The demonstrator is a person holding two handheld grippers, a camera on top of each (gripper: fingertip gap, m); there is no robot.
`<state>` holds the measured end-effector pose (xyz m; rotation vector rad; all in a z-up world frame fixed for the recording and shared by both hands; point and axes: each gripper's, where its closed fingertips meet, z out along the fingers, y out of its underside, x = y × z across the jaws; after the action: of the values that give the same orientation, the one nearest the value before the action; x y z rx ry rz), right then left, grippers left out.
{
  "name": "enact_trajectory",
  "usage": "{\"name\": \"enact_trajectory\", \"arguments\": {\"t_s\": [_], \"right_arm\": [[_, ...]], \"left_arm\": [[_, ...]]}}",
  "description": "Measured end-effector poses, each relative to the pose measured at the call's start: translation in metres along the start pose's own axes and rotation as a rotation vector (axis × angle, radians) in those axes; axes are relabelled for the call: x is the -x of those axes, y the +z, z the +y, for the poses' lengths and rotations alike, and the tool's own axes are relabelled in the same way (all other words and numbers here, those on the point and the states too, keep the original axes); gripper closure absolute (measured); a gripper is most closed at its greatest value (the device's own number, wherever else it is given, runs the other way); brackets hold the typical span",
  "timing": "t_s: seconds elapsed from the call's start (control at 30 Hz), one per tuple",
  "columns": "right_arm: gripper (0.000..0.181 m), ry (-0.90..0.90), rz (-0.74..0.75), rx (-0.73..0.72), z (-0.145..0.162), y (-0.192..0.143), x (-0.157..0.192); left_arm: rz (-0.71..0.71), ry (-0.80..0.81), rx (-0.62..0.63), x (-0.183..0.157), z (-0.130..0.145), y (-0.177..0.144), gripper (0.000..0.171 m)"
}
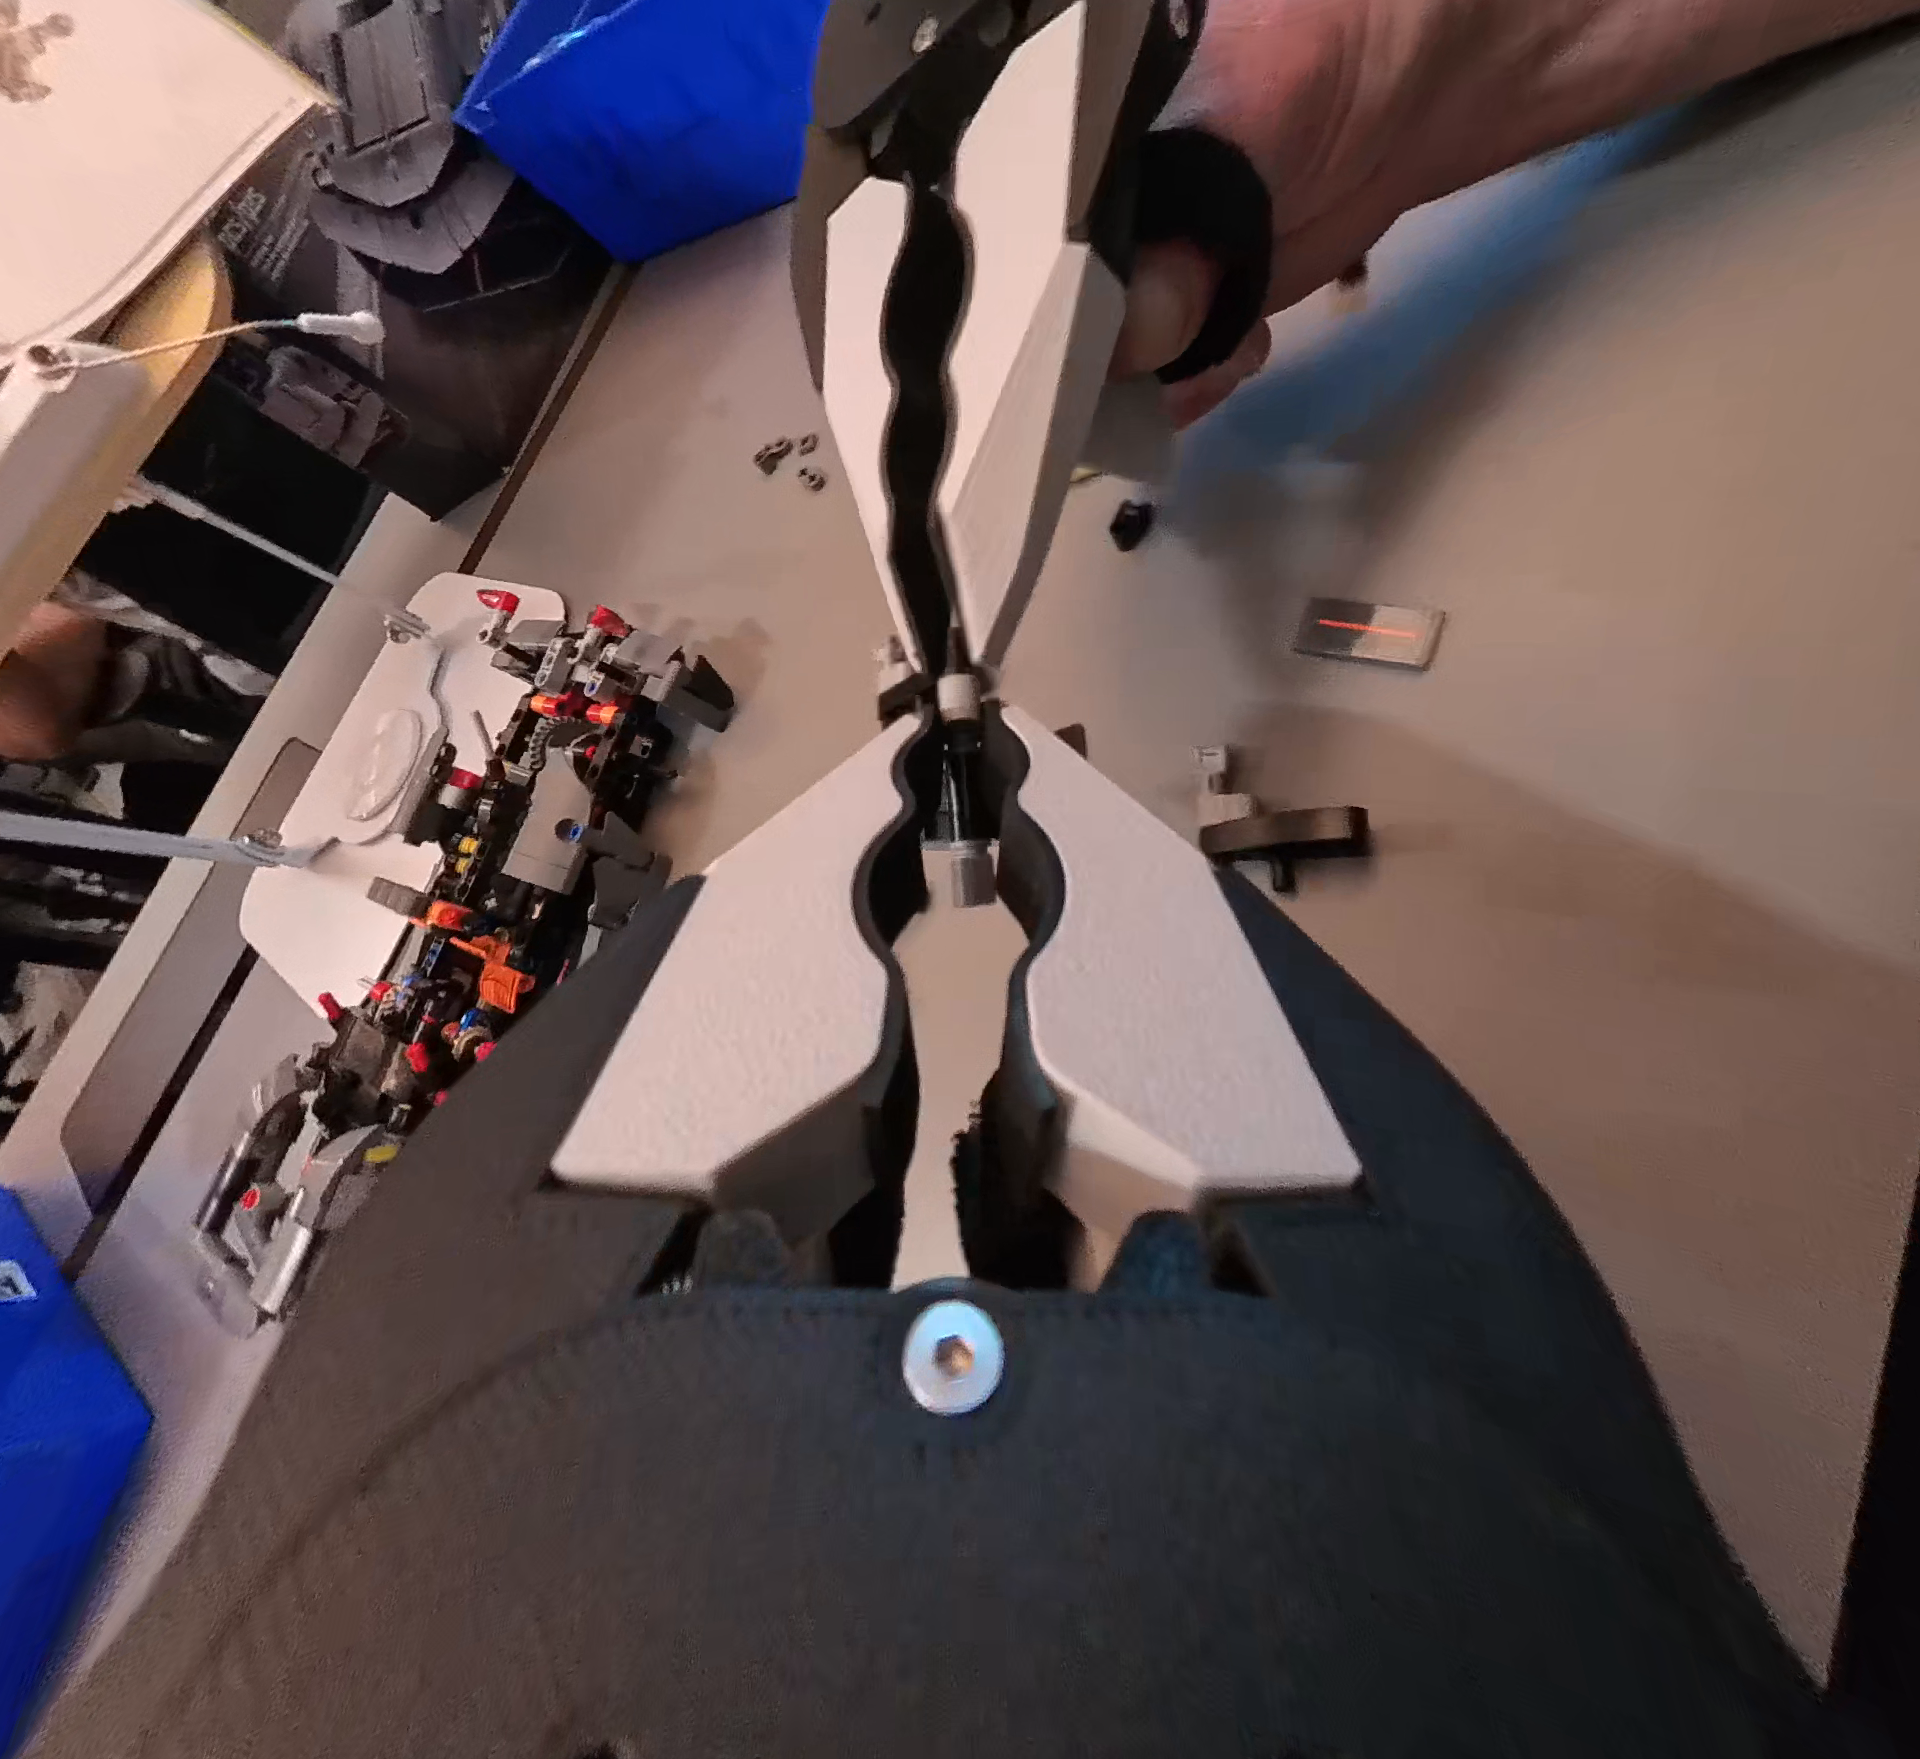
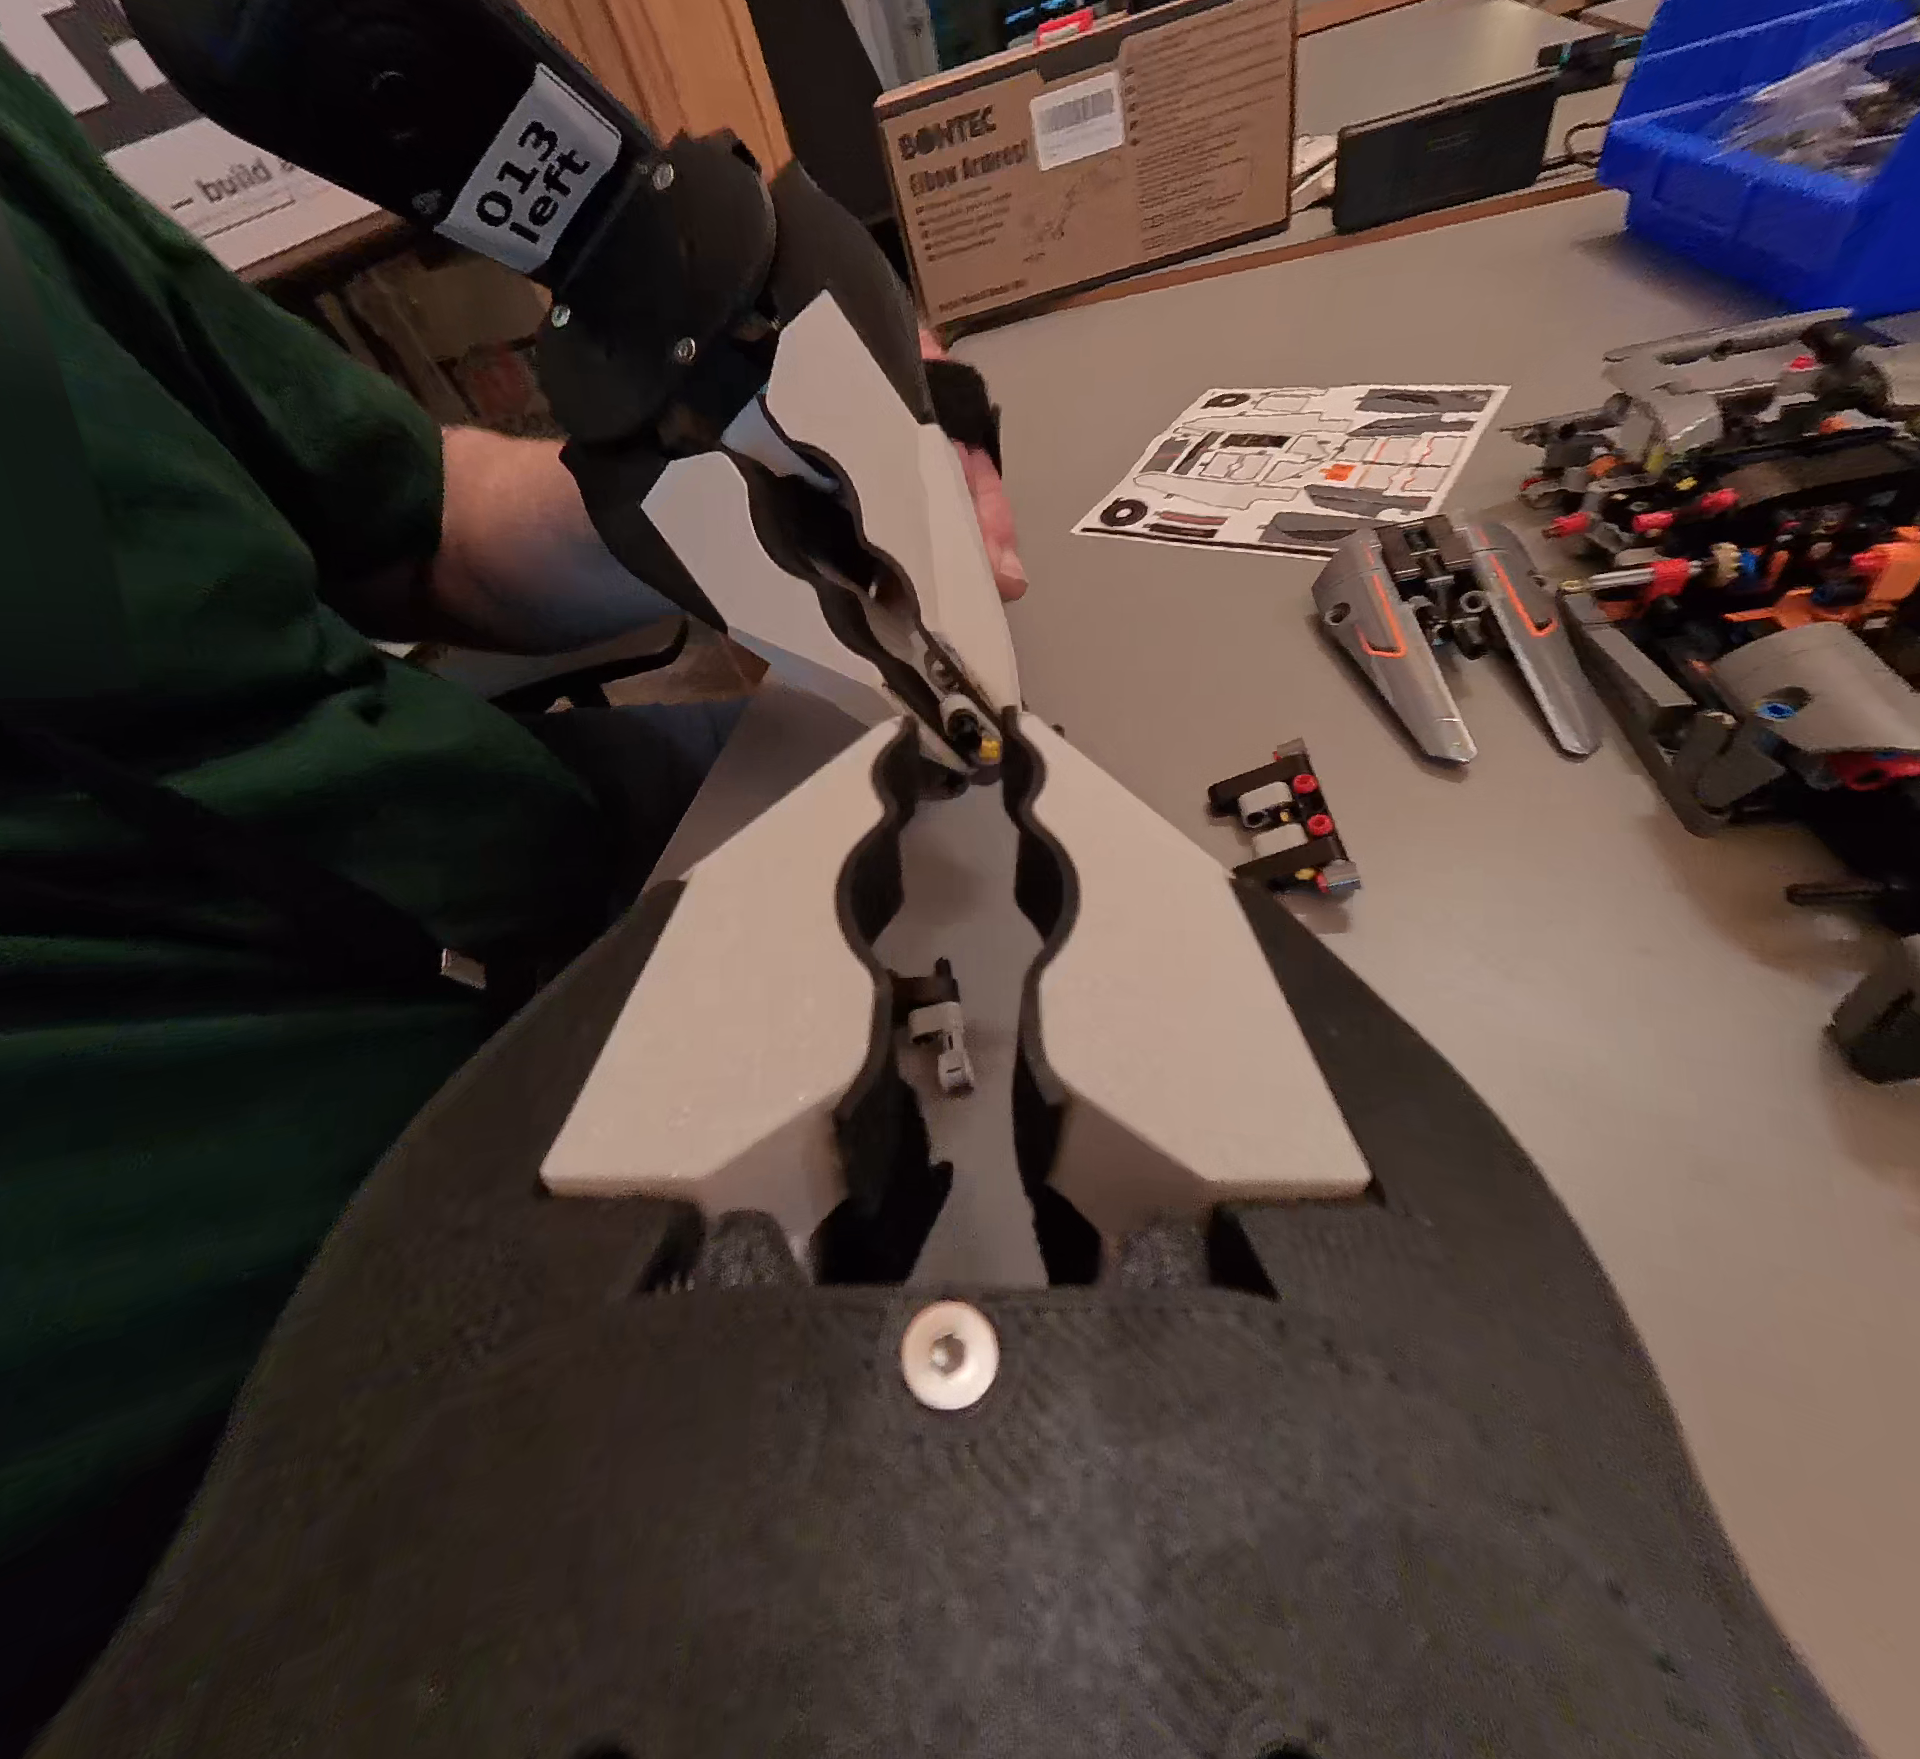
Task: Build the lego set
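Note:
My left gripper point(image 1: 958, 730) is shut on a small black and grey lego piece point(image 1: 961, 836) held above the grey table point(image 1: 1558, 982). My right gripper point(image 2: 961, 738) comes in from the opposite side, tip to tip. It is shut on the light grey end point(image 1: 956, 696) of the same piece, whose yellow-tipped end point(image 2: 984, 749) shows in the right wrist view. The partly built car model point(image 2: 1766, 587) lies at the right, and at the left in the left wrist view point(image 1: 520, 857).
A grey winged sub-assembly point(image 2: 1455, 639), a small black block with red pins point(image 2: 1283, 821) and a sticker sheet point(image 2: 1299, 462) lie on the table. Blue bins point(image 2: 1766, 130) and a cardboard box point(image 2: 1091, 151) stand behind. Loose parts point(image 1: 1283, 826) lie nearby. A person in green point(image 2: 208, 774) sits at the left. Less than 4 cm separates the two grippers' tips. The partly built car model point(image 2: 1766, 587) is about equally far from each gripper, around 25 cm.

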<state>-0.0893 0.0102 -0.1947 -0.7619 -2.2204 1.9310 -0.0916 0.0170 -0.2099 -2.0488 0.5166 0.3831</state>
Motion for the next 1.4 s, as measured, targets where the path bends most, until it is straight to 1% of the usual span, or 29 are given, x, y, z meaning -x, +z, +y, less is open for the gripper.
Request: {"name": "enact_trajectory", "arguments": {"t_s": [0.07,0.13,0.23,0.3,0.37,0.47,0.5,0.53,0.57,0.63,0.67,0.73,0.8,0.83,0.87,0.93,1.0,1.07,1.13,1.2,1.27,1.33,1.4], "right_arm": [[0.164,-0.004,0.029,-0.014,-0.003,-0.003,-0.005],[0.167,-0.02,0.051,-0.017,-0.004,-0.004,-0.008],[0.157,-0.034,0.085,-0.005,-0.002,-0.006,-0.013],[0.144,-0.082,0.151,0.021,-0.001,-0.008,-0.02],[0.14,-0.154,0.238,0.063,0.001,-0.008,-0.027],[0.144,-0.274,0.317,0.12,0.003,-0.003,-0.027],[0.149,-0.301,0.34,0.126,0.003,-0.002,-0.027],[0.153,-0.305,0.337,0.133,0.004,-0.001,-0.026],[0.154,-0.281,0.322,0.142,0.006,-0.001,-0.027],[0.149,-0.231,0.31,0.148,0.007,-0.007,-0.03],[0.148,-0.221,0.316,0.165,0.009,-0.011,-0.034],[0.156,-0.234,0.339,0.19,0.008,-0.021,-0.038],[0.159,-0.234,0.39,0.23,0.007,-0.039,-0.046],[0.161,-0.211,0.428,0.265,0.01,-0.053,-0.052],[0.16,-0.181,0.486,0.287,0.011,-0.071,-0.06],[0.16,-0.123,0.635,0.307,0.011,-0.112,-0.074],[0.16,-0.063,0.767,0.339,0.018,-0.152,-0.079],[0.16,0.015,0.834,0.39,0.038,-0.183,-0.079],[0.163,0.081,0.912,0.456,0.066,-0.21,-0.081],[0.162,0.126,0.944,0.515,0.09,-0.226,-0.077],[0.161,0.14,0.952,0.564,0.106,-0.233,-0.071],[0.163,0.134,0.982,0.579,0.112,-0.241,-0.071],[0.162,0.131,0.959,0.558,0.11,-0.238,-0.071]], "left_arm": [[0.019,-0.082,-0.004,0.002,0.003,0.003,0.166],[0.019,-0.157,-0.03,0.006,0.003,0.005,0.166],[0.029,-0.252,-0.046,0.01,0.006,0.009,0.166],[0.041,-0.337,-0.071,0.014,0.006,0.01,0.166],[0.068,-0.461,-0.132,0.019,0.001,0.011,0.166],[0.094,-0.6,-0.206,0.027,-0.004,0.012,0.166],[0.112,-0.629,-0.217,0.027,-0.006,0.013,0.167],[0.122,-0.633,-0.217,0.026,-0.007,0.015,0.166],[0.127,-0.62,-0.209,0.025,-0.007,0.017,0.166],[0.132,-0.615,-0.179,0.024,-0.004,0.019,0.166],[0.134,-0.603,-0.143,0.021,0.0,0.02,0.167],[0.1,-0.528,-0.029,0.017,0.017,0.023,0.166],[0.032,-0.411,0.126,0.013,0.044,0.026,0.166],[0.005,-0.367,0.176,0.011,0.054,0.026,0.166],[0.002,-0.356,0.206,0.006,0.062,0.026,0.166],[0.022,-0.385,0.232,-0.002,0.072,0.025,0.166],[-0.003,-0.385,0.249,-0.001,0.081,0.021,0.166],[0.0,-0.406,0.256,-0.002,0.086,0.017,0.166],[-0.005,-0.409,0.265,-0.001,0.09,0.015,0.162],[-0.022,-0.416,0.268,0.001,0.094,0.011,0.16],[-0.013,-0.434,0.263,-0.001,0.095,0.008,0.153],[-0.02,-0.434,0.254,-0.001,0.095,0.005,0.151],[-0.025,-0.446,0.242,-0.001,0.094,0.002,0.15]]}}
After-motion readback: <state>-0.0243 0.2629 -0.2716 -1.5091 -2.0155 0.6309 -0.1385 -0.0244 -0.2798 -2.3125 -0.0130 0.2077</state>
